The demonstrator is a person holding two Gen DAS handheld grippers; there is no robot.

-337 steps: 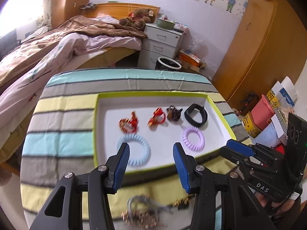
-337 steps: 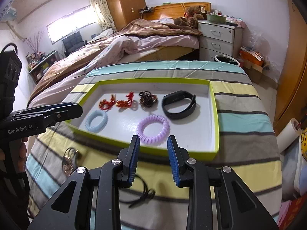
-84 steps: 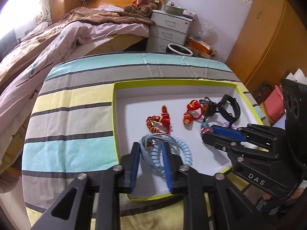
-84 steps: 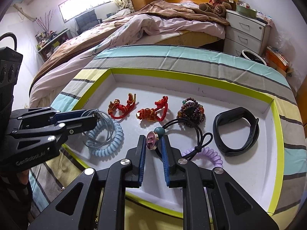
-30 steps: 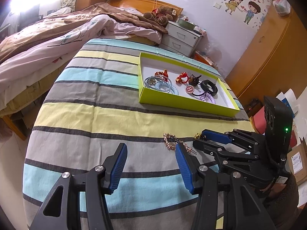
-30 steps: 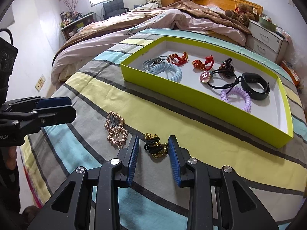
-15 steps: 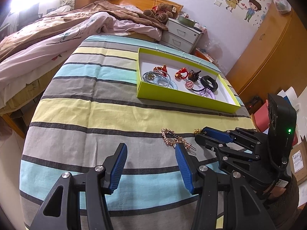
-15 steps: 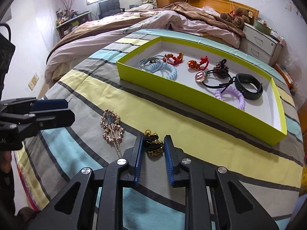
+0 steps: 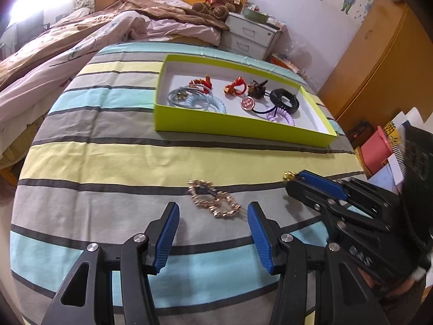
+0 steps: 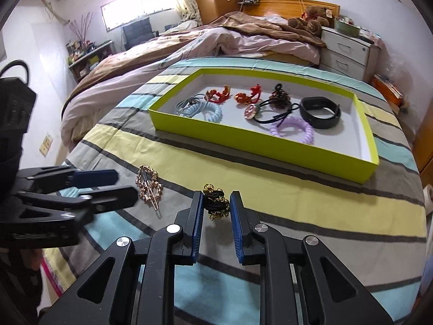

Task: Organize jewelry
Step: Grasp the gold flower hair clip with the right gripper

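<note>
A lime-green tray (image 9: 243, 128) (image 10: 259, 146) on the striped cloth holds a pale blue coil tie (image 9: 211, 103), red knots, a bead cluster, a black band (image 10: 320, 112), a purple coil tie (image 10: 293, 130) and a black cord with a pink charm. My left gripper (image 9: 212, 226) is open, its jaws just short of a gold hair clip (image 9: 213, 203) (image 10: 148, 185) on the cloth. My right gripper (image 10: 216, 211) is shut on a black-and-gold hair tie (image 10: 215, 203); it also shows in the left wrist view (image 9: 293, 180).
The striped cloth (image 9: 108, 162) covers a rounded table. A bed (image 10: 189, 46) with pink and brown bedding lies behind, with a white nightstand (image 9: 250, 39) and a wooden wardrobe (image 9: 379, 62) at the right. Boxes and bags (image 9: 379, 149) sit beside the table at right.
My left gripper has moved forward, closer to the gold hair clip. My right gripper stays closed on the black-and-gold hair tie and seems to have lifted a little.
</note>
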